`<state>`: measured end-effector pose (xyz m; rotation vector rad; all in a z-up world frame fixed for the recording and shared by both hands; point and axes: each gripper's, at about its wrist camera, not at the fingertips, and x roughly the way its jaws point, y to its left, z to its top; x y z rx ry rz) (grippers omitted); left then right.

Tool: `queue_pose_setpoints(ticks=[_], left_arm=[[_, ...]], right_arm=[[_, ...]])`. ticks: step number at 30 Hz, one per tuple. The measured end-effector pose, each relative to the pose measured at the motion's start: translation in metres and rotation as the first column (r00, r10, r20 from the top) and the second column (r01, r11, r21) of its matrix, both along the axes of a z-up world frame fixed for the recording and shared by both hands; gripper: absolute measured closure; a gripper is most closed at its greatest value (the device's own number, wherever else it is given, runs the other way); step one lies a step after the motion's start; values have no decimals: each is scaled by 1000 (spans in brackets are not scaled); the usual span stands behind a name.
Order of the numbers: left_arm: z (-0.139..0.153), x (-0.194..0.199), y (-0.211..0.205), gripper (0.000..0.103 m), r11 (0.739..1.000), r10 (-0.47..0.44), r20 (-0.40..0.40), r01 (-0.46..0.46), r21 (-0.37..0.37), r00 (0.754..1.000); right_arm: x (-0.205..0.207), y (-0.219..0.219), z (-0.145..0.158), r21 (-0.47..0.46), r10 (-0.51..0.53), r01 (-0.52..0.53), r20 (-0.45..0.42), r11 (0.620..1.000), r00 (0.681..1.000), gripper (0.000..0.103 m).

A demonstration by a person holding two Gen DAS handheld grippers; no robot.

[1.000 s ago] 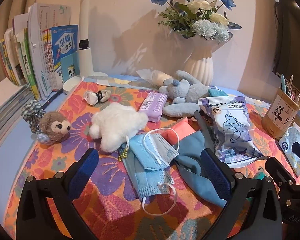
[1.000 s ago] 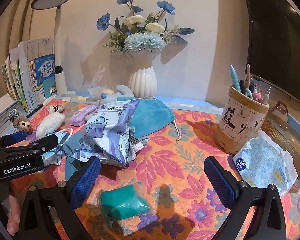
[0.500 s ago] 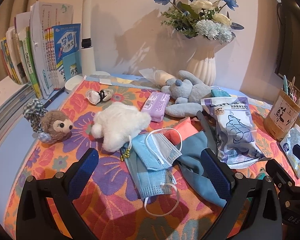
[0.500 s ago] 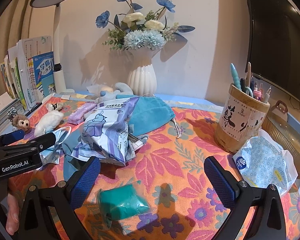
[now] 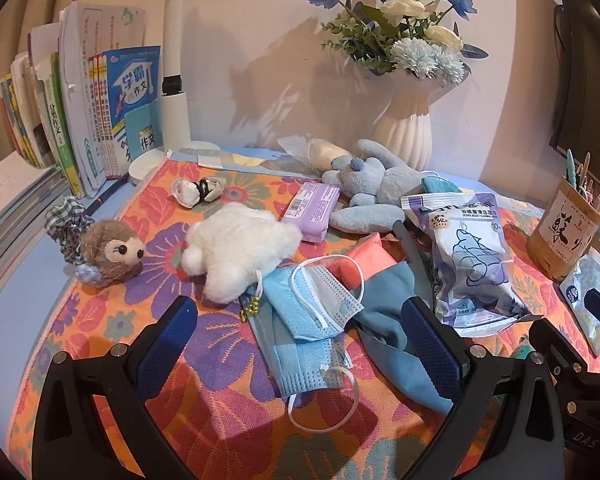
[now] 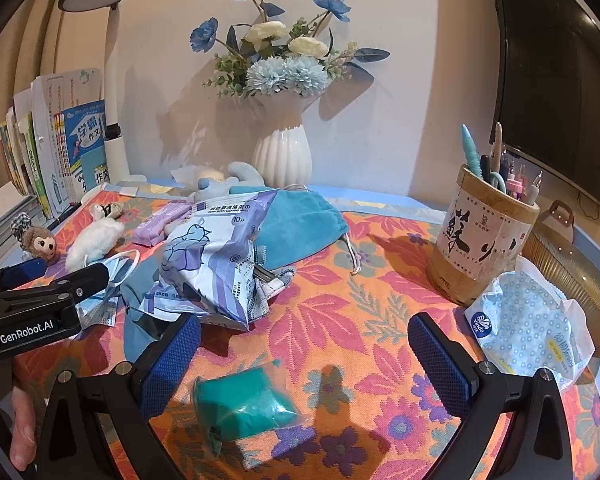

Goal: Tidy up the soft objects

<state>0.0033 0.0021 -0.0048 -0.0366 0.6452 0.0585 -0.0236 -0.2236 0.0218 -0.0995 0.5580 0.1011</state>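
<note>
— Where are your tongs?

— My left gripper (image 5: 300, 340) hangs spread wide over the blue face masks (image 5: 306, 320), gripping nothing. My right gripper (image 6: 304, 354) is just as wide apart, with the wrapped teal bundle (image 6: 241, 406) lying between its fingers, untouched.

— And the soft things?

— Scattered on the floral cloth (image 5: 219, 420): white plush (image 5: 237, 250) by the brown hedgehog toy (image 5: 111, 250), grey-blue plush (image 5: 374, 192) near the vase (image 5: 406, 136).

— Anything hard to see?

— The wipes pack (image 6: 211, 264) covers part of the teal pouch (image 6: 300, 226). The blue cloth (image 5: 388, 312) runs under my left finger. A pink thing (image 5: 360, 260) pokes out beneath the masks; I cannot tell what it is. The tissue pack (image 6: 532, 332) hides the pen holder's (image 6: 484, 240) foot.
</note>
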Motion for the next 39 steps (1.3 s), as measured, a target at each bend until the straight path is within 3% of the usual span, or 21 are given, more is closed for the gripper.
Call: queue_pose_setpoints(ticks=[25, 31, 36, 39], left_arm=[[-1, 3, -1, 1, 1000, -7, 6, 7, -24, 1000], [-1, 3, 0, 1, 1000, -6, 0, 6, -23, 1000], [4, -4, 7, 1, 998, 34, 3, -34, -44, 999], [7, -23, 23, 1, 992, 0, -23, -3, -125, 1000]], right_arm=[[1, 4, -1, -19, -25, 25, -2, 1000, 1000, 0], [3, 8, -1, -99, -26, 20, -63, 995, 998, 0], [2, 2, 0, -27, -25, 23, -44, 999, 999, 0], [-1, -9, 4, 18, -45, 46, -35, 999, 998, 0]])
